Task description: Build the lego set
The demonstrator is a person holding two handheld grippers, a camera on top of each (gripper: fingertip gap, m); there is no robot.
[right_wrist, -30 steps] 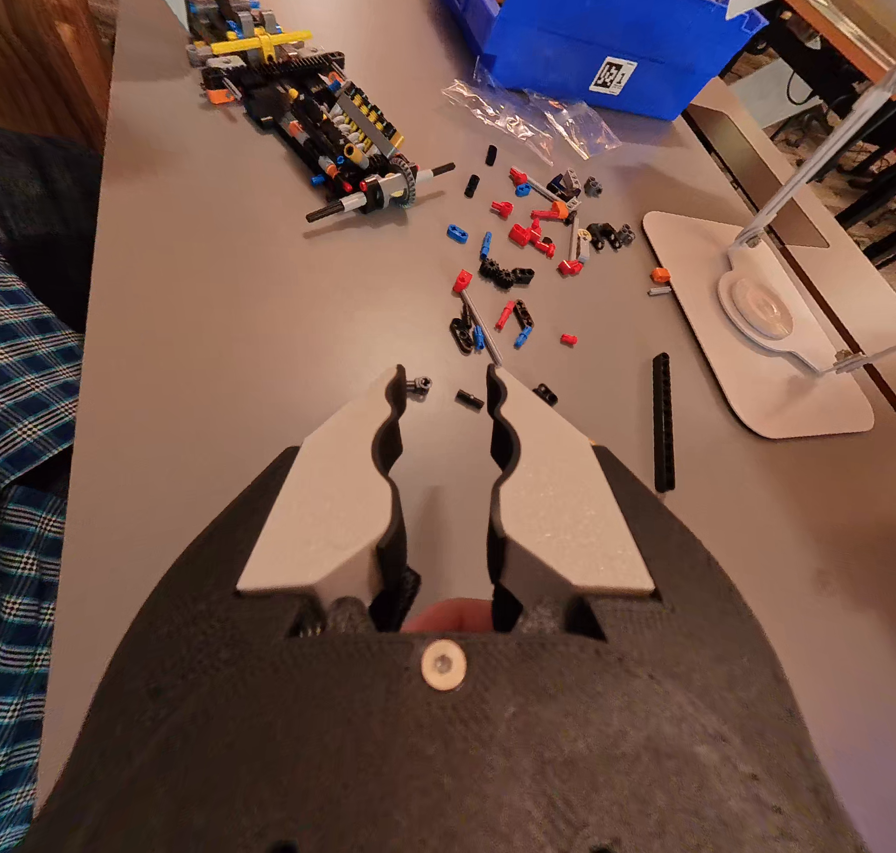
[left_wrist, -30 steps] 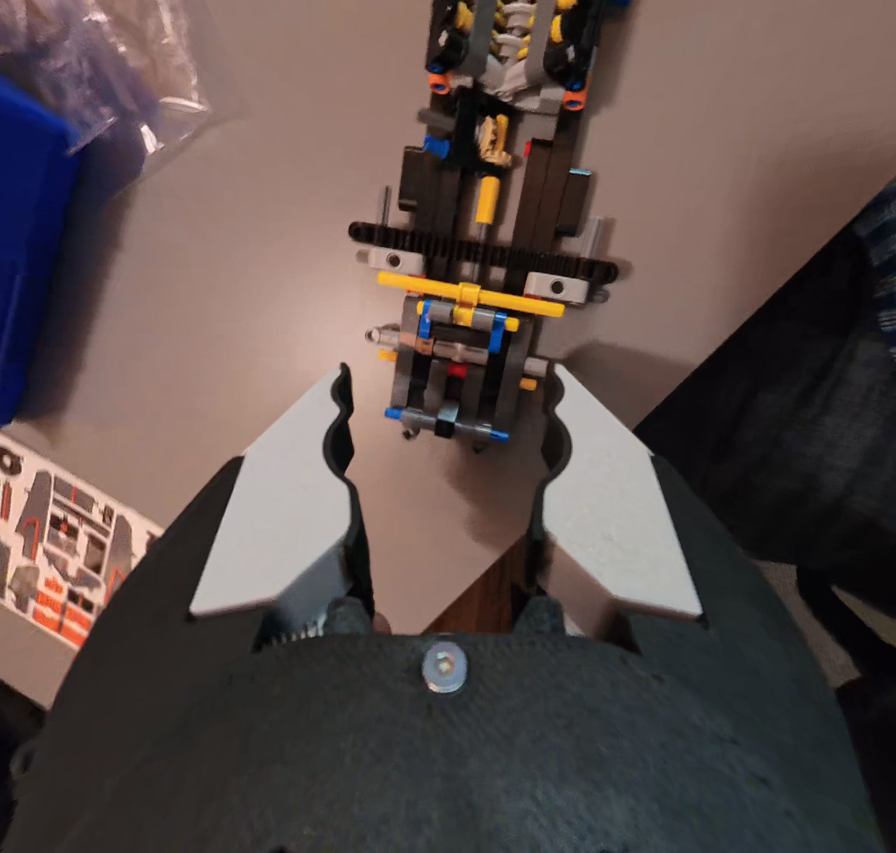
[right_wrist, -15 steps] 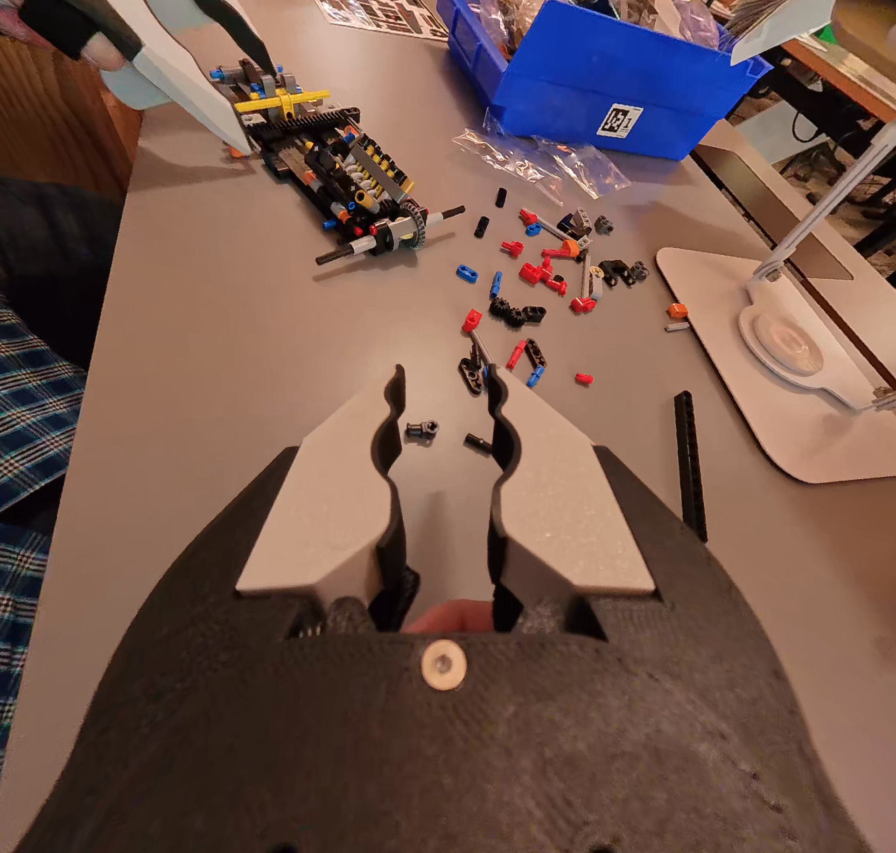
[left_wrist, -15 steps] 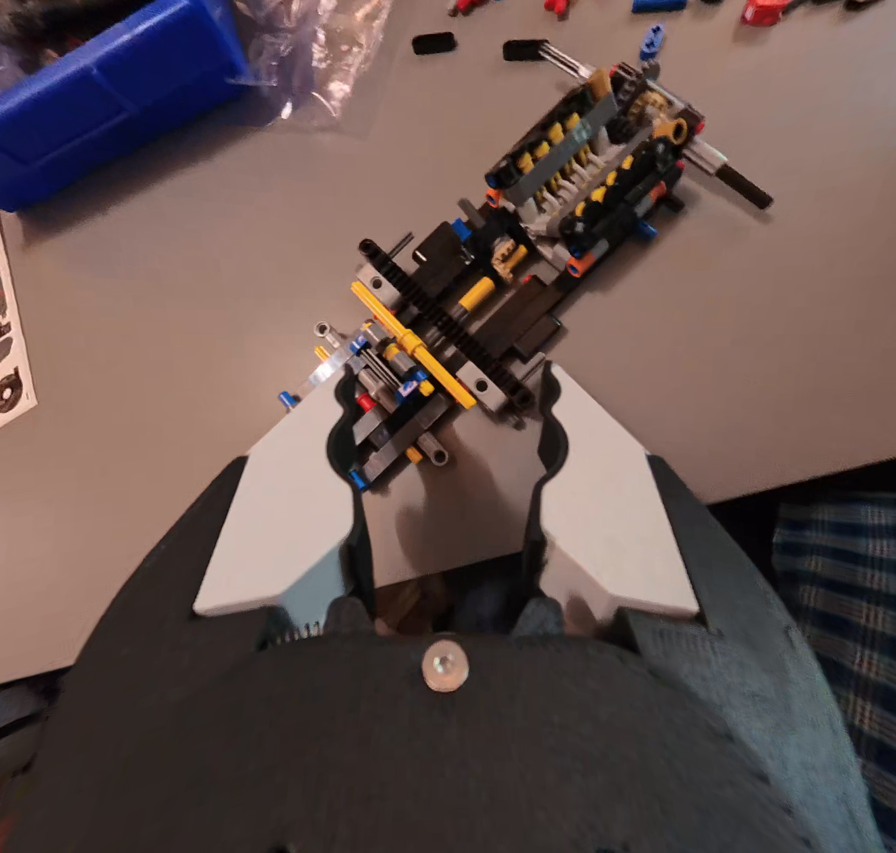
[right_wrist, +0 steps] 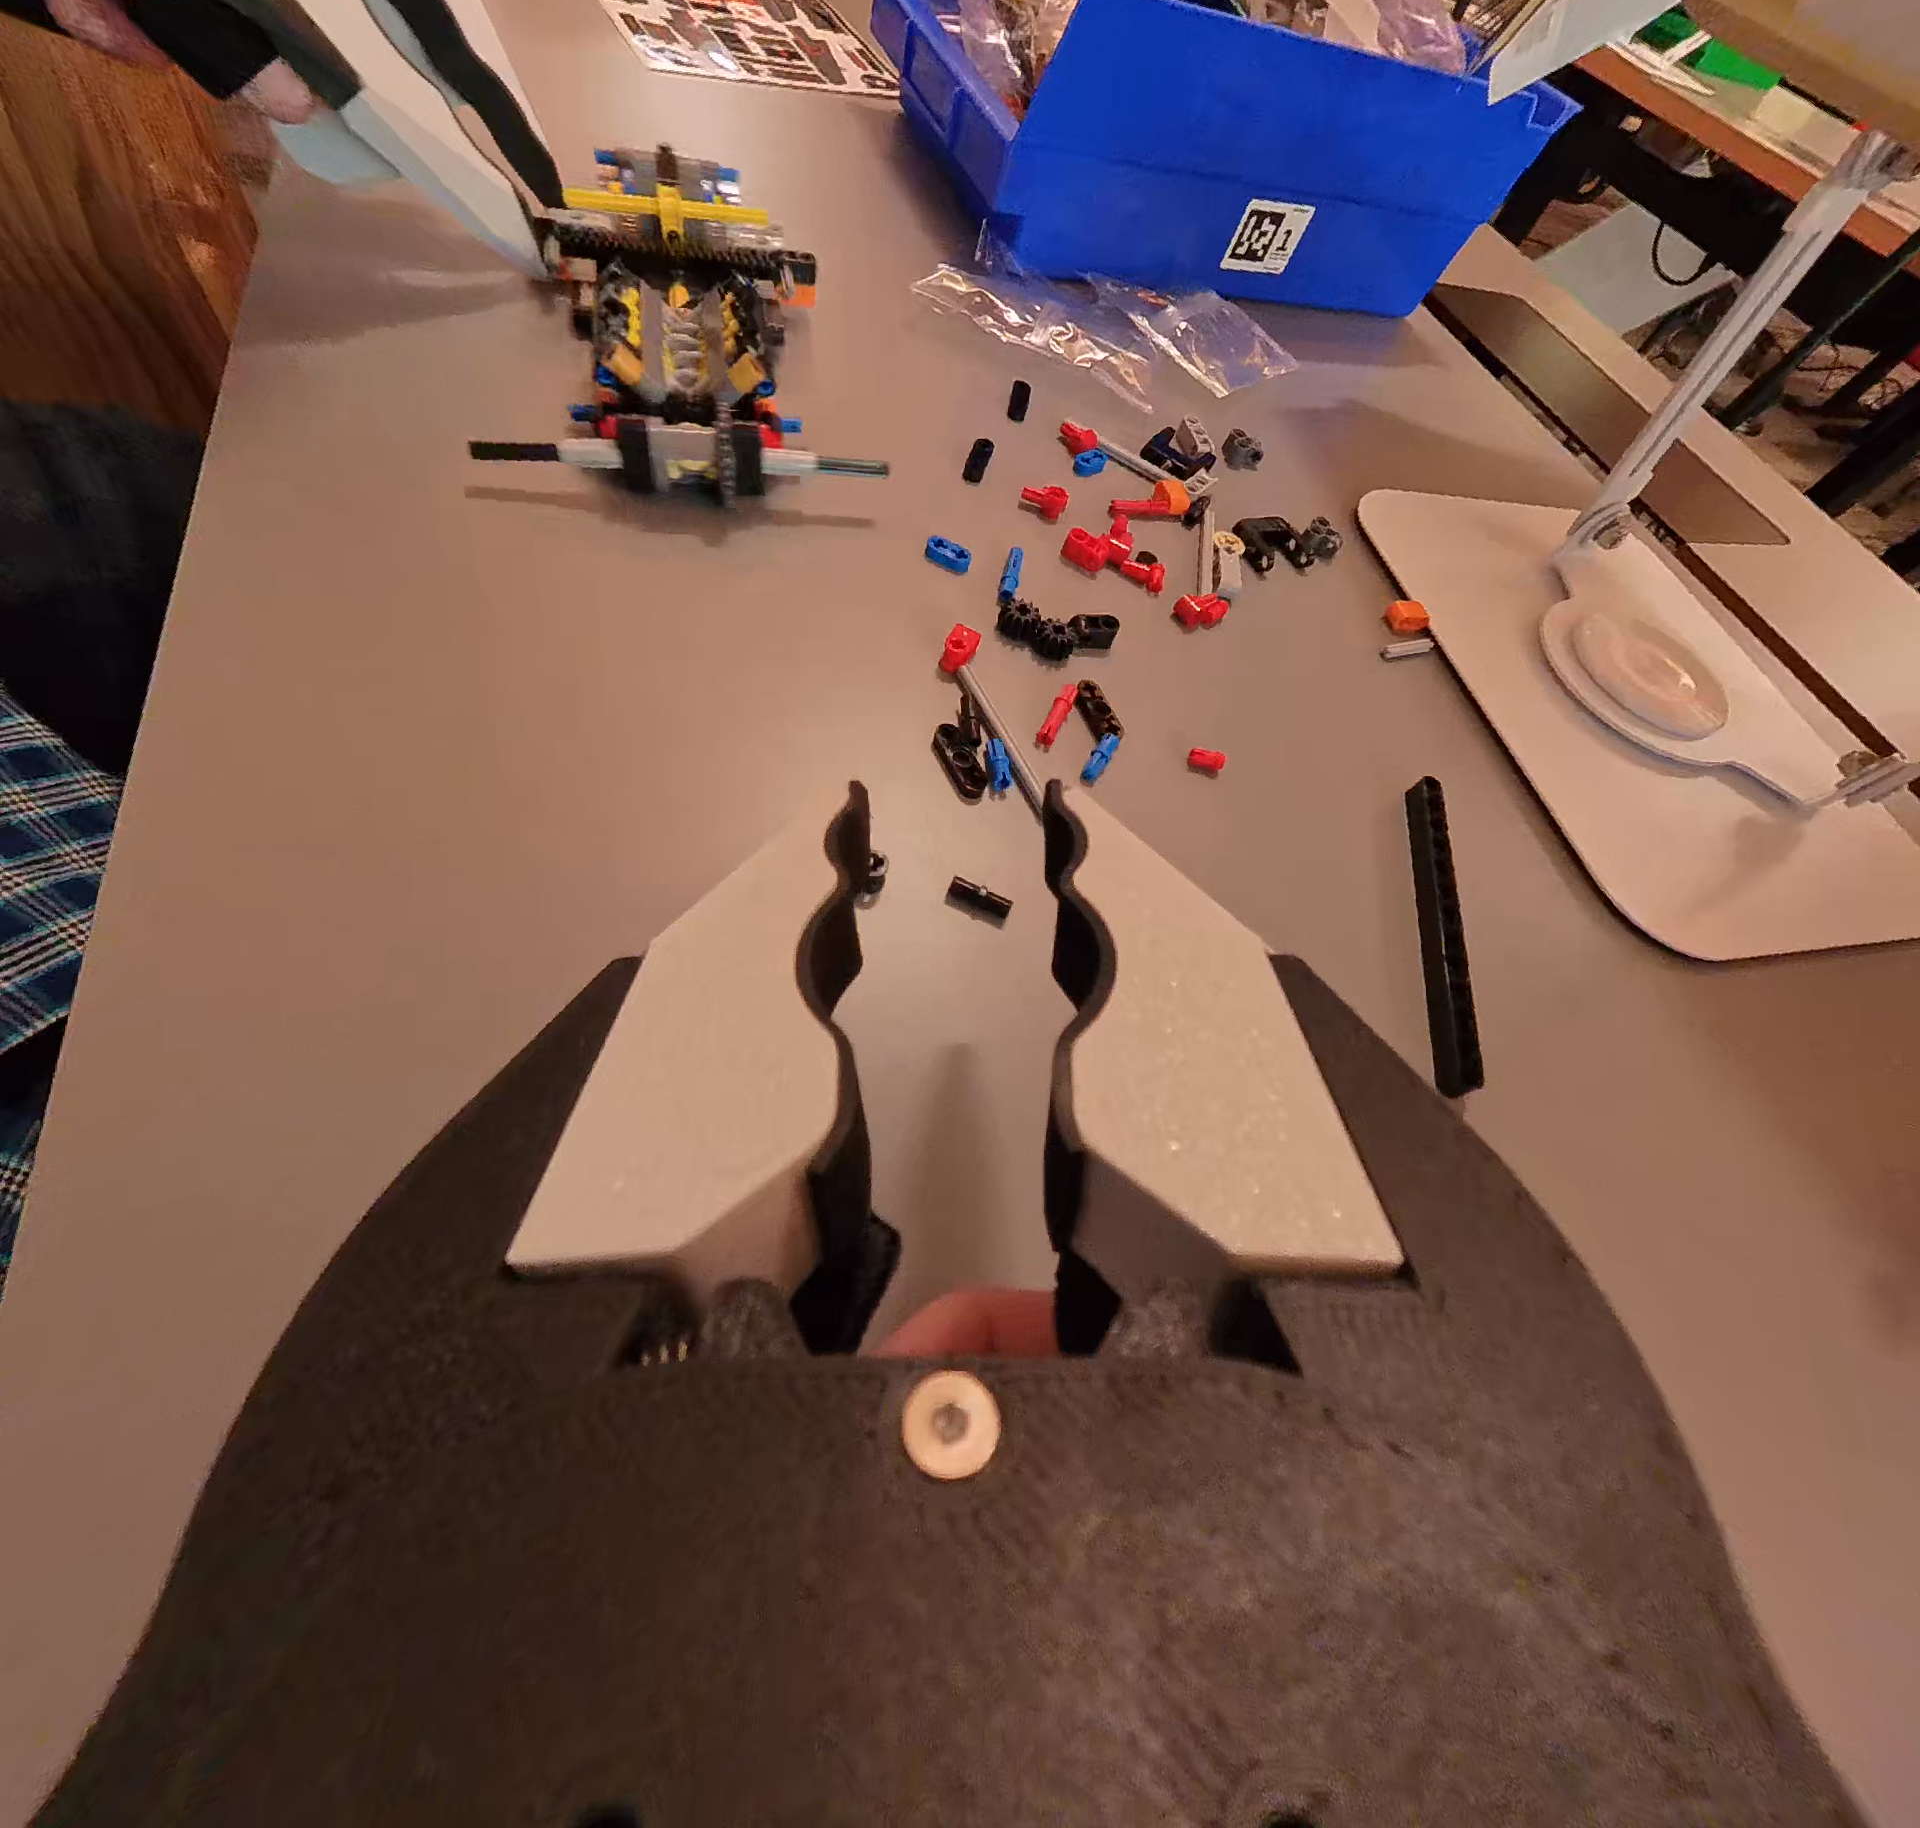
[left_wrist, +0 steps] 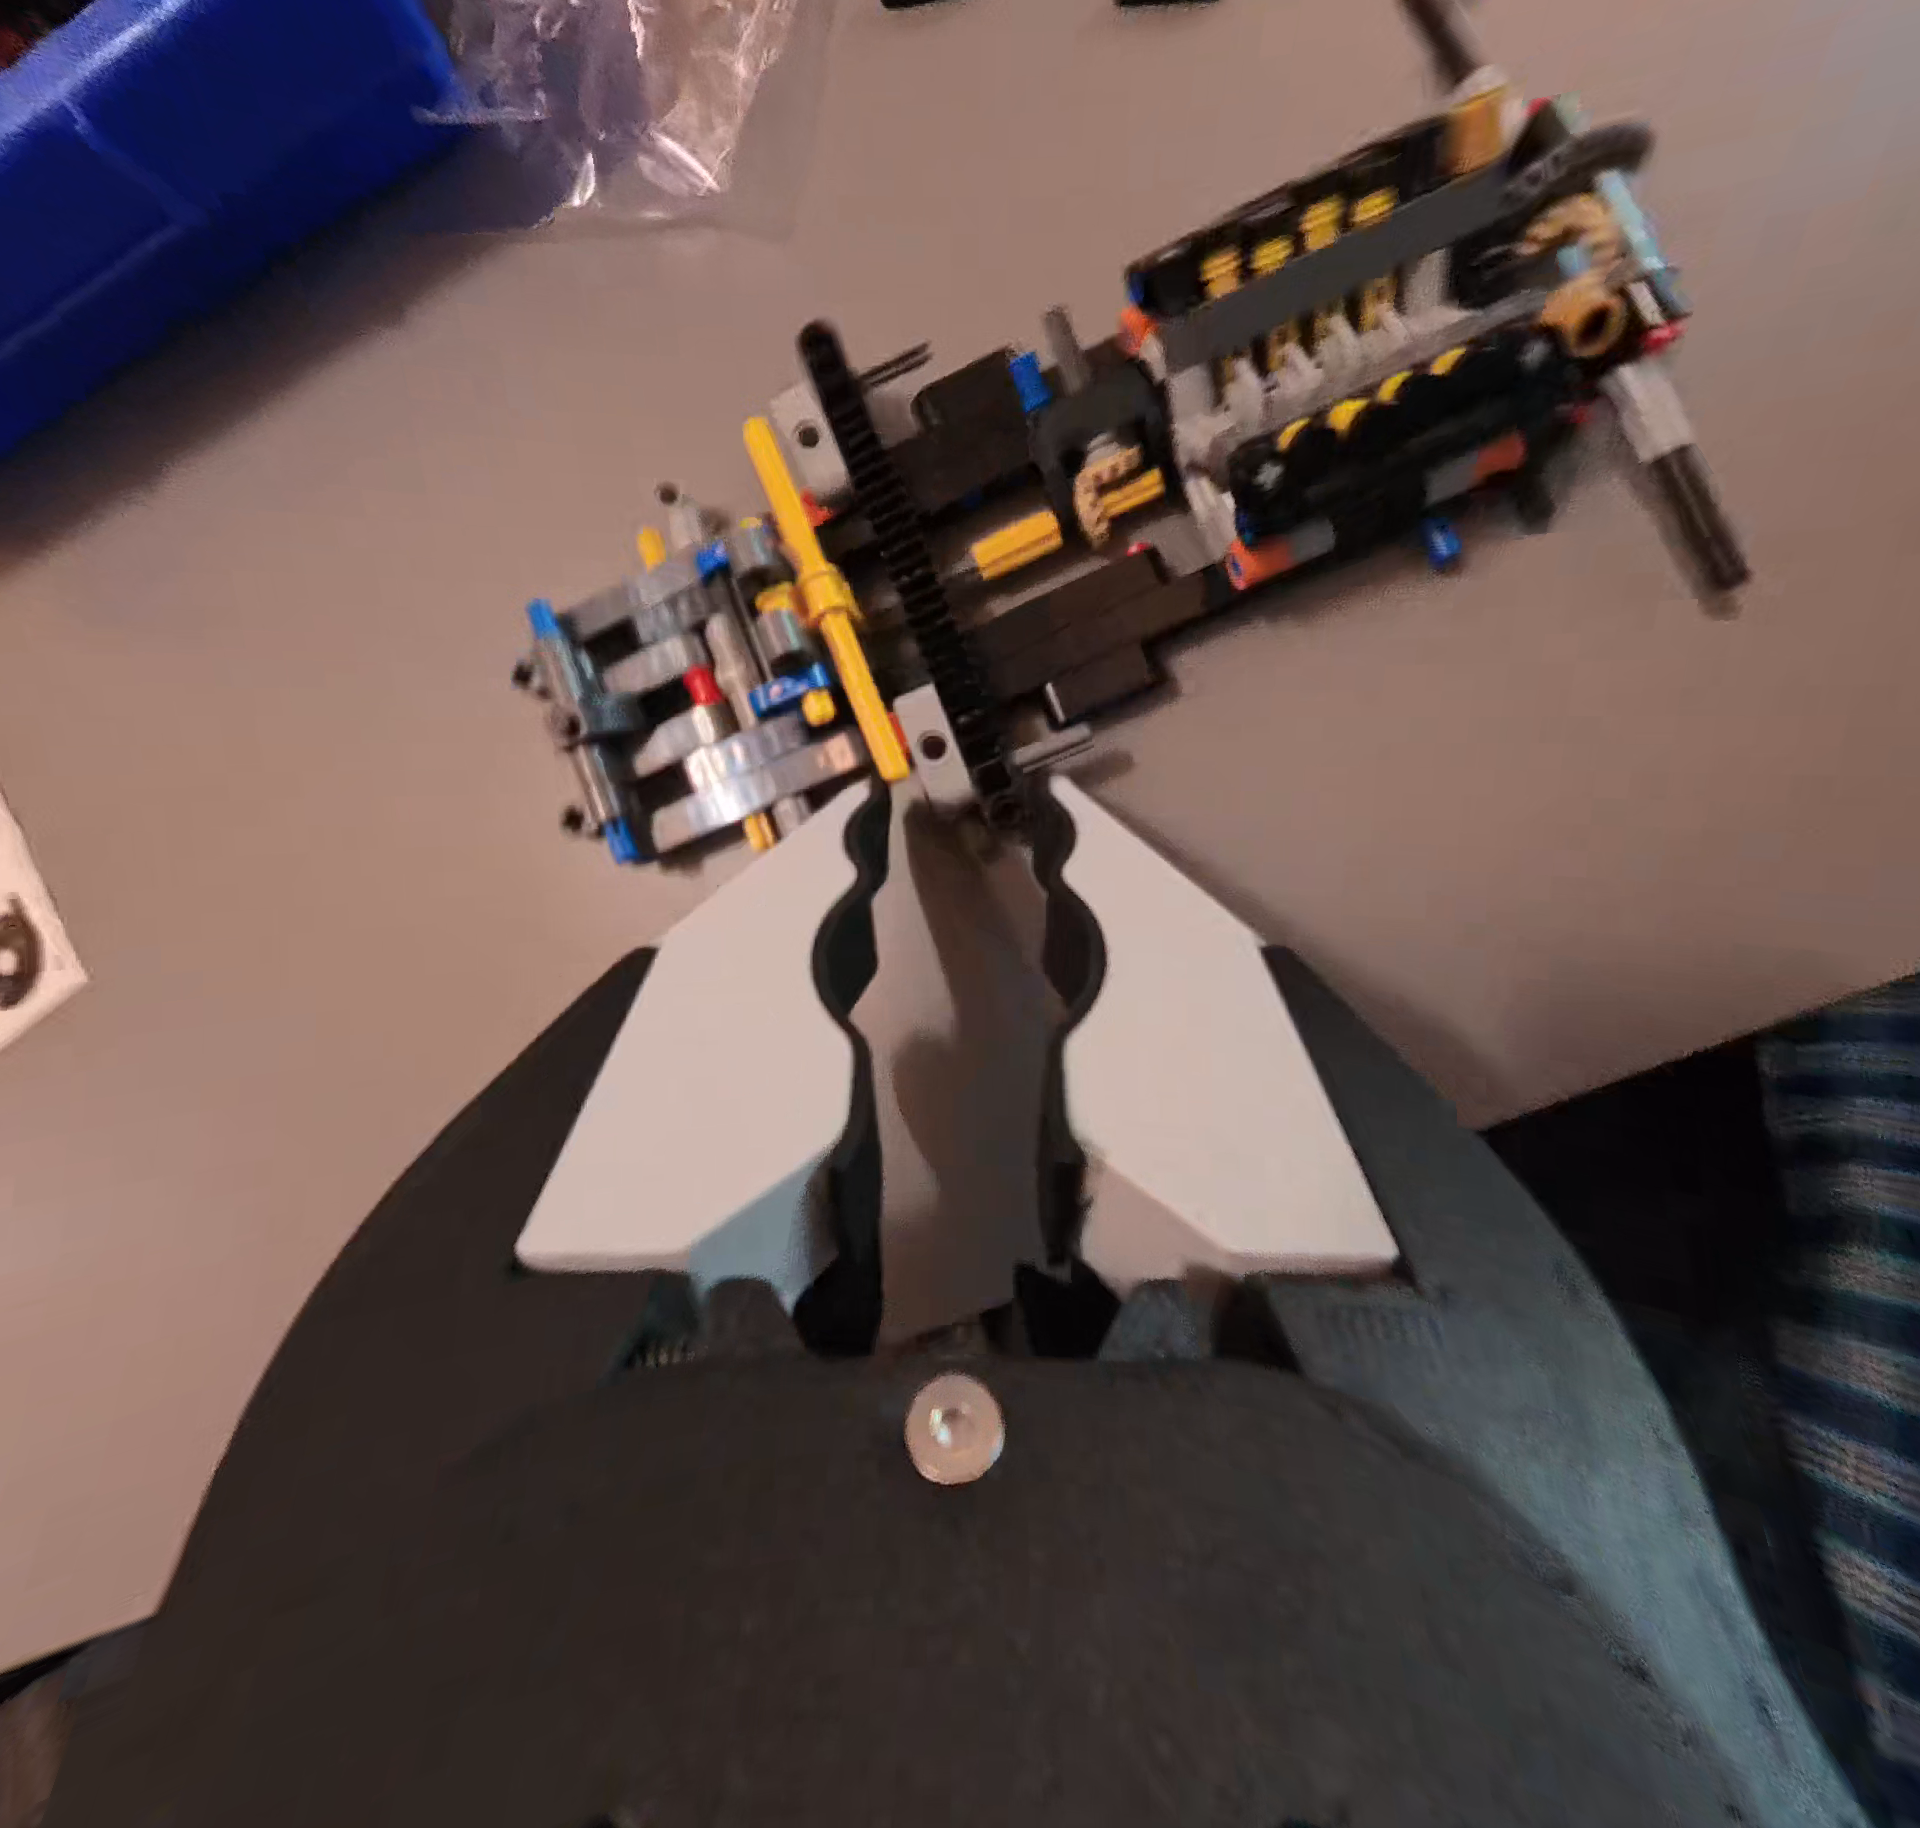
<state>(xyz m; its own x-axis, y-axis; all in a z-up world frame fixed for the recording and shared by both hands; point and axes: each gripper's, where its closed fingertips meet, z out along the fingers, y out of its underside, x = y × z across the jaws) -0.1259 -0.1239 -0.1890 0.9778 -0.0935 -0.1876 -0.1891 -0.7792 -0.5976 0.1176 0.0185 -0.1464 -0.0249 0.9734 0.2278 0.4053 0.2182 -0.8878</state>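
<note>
The left gripper [left_wrist: 961, 802] stands at the near edge of the partly built lego chassis [left_wrist: 1091, 521], with its jaws narrowed around the end of the black toothed rack [left_wrist: 904, 573] and the pale grey block beside it. Whether the jaws actually clamp these parts cannot be told, as the view is blurred. In the right wrist view, the left gripper [right_wrist: 520, 220] meets the far left corner of the lego chassis [right_wrist: 681, 344], which lies on the grey surface [right_wrist: 468, 739] at the far left.

To the right of the chassis, loose red, blue and black pieces [right_wrist: 1101, 583] lie scattered over the middle of the surface. Behind them lies a clear plastic bag [right_wrist: 1101, 329], and behind that stands a blue bin [right_wrist: 1226, 147] filled with more bagged parts. A sticker sheet [right_wrist: 727, 22] lies flat at the far side, left of the bin.

The right gripper [right_wrist: 951, 802] hovers near the front of the surface, jaws apart and holding nothing. A small black pin [right_wrist: 979, 897] lies on the surface between its fingertips, and a second small dark piece [right_wrist: 873, 864] lies just beside the left fingertip. A long black beam [right_wrist: 1442, 937] lies to the right of the gripper. At the far right rests a white stand base [right_wrist: 1621, 739].
</note>
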